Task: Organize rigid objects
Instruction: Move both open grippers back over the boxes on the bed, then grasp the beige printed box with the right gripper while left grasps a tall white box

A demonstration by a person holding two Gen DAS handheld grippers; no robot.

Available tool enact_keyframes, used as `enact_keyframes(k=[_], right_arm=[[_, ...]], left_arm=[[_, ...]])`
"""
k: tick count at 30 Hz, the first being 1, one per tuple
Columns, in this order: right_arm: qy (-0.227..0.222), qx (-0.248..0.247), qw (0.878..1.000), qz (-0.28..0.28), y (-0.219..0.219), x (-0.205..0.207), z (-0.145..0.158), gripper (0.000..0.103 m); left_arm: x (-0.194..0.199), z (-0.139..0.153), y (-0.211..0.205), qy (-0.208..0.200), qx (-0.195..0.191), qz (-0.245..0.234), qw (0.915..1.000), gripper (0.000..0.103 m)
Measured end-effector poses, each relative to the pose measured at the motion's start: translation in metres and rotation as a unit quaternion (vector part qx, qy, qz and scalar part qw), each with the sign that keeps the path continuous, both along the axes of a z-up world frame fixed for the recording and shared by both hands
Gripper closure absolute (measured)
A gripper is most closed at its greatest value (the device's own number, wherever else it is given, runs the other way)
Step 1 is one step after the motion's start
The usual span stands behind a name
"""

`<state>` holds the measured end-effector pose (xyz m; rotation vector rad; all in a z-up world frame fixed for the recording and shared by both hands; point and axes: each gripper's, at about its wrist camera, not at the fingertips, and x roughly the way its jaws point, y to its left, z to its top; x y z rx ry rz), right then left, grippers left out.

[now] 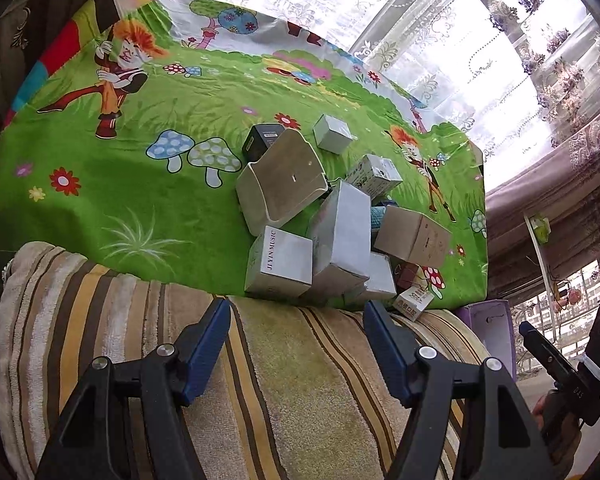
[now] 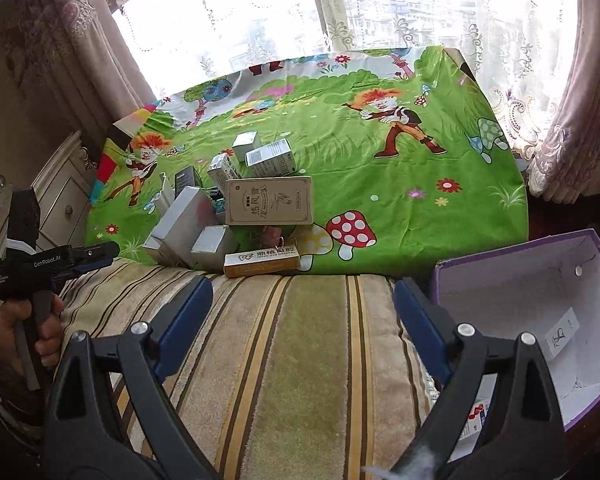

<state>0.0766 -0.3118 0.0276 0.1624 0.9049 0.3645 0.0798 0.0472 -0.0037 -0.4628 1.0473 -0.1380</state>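
Boxes (image 1: 340, 232) are lying in a loose heap on the green cartoon sheet (image 1: 120, 184) covering the bed, near its front edge, just beyond the striped towel (image 1: 284, 380). I am holding the left tool (image 1: 296, 344) over that towel, jaws apart and gripping nothing. I am hovering the right tool (image 2: 304, 320) there too, spread wide and empty. A yellow-and-white carton (image 2: 262, 262) is resting at the towel's edge. A purple box (image 2: 540, 320) is sitting open at my right; something small seems to be lying inside, though I cannot make it out.
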Motion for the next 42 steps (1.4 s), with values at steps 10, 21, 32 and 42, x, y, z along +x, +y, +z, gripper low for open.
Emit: enact_keyframes(k=[10,21,32,42], right_arm=[[0.052,-0.027,0.998,0.010,0.038,0.051,-0.026,0.009],[0.036,-0.078,0.996,0.021,0.082,0.096,-0.034,0.008],[0.043,-0.079,0.996,0.013,0.094,0.121,-0.049,0.004],[0.046,-0.093,0.994,0.020,0.109,0.133,-0.059,0.003]], left_arm=[[0.027,0.008,-0.025,0.002,0.047,-0.042,0.9980,0.034],[0.066,-0.007,-0.070,0.018,0.125,-0.077,0.9891,0.036],[0.057,-0.015,-0.081,-0.008,0.142,-0.079,0.9868,0.064],[0.054,-0.016,-0.082,-0.022,0.150,-0.075,0.9856,0.064]])
